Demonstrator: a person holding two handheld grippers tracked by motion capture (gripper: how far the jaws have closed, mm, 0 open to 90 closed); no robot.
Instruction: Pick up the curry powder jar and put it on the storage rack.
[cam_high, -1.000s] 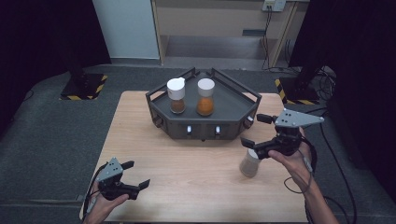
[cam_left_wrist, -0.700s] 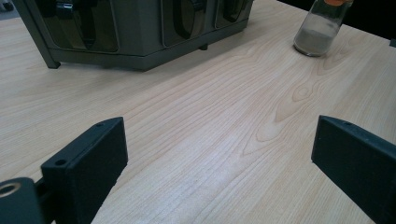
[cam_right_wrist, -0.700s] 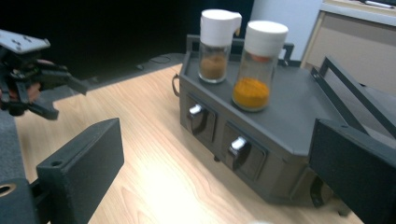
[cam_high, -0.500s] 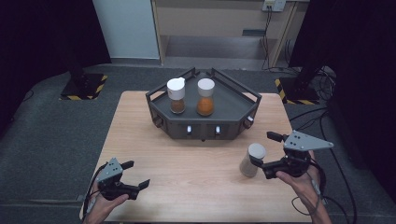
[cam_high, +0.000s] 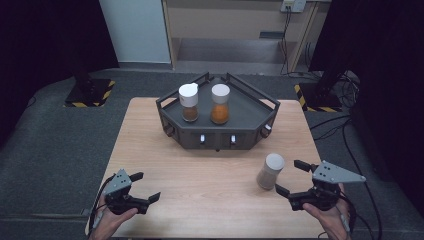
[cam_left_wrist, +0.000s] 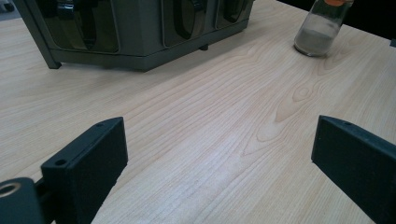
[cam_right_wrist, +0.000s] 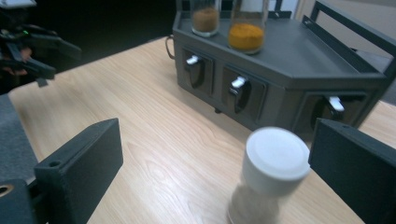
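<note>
A glass jar of grey powder with a white lid (cam_high: 270, 171) stands upright on the wooden table (cam_high: 210, 190), right of centre. My right gripper (cam_high: 290, 177) is open just to its near right, not touching it. In the right gripper view the jar (cam_right_wrist: 271, 177) stands ahead between the wide-apart jaws of that gripper (cam_right_wrist: 215, 168), closer to the right one. My left gripper (cam_high: 146, 186) rests open near the front left edge with nothing in it. In the left gripper view its jaws (cam_left_wrist: 219, 158) frame bare wood, with the jar (cam_left_wrist: 320, 32) far off.
A dark grey rack (cam_high: 250, 112) with front levers stands at the back centre of the table. On it are a brown-filled jar (cam_high: 189, 102) and an orange-filled jar (cam_high: 220, 104), both with white lids. Bare wood lies between the two grippers.
My right gripper has let go of the grey-powder jar and drawn back toward the near right edge. The jar now stands free on the table. The left gripper has stayed put.
</note>
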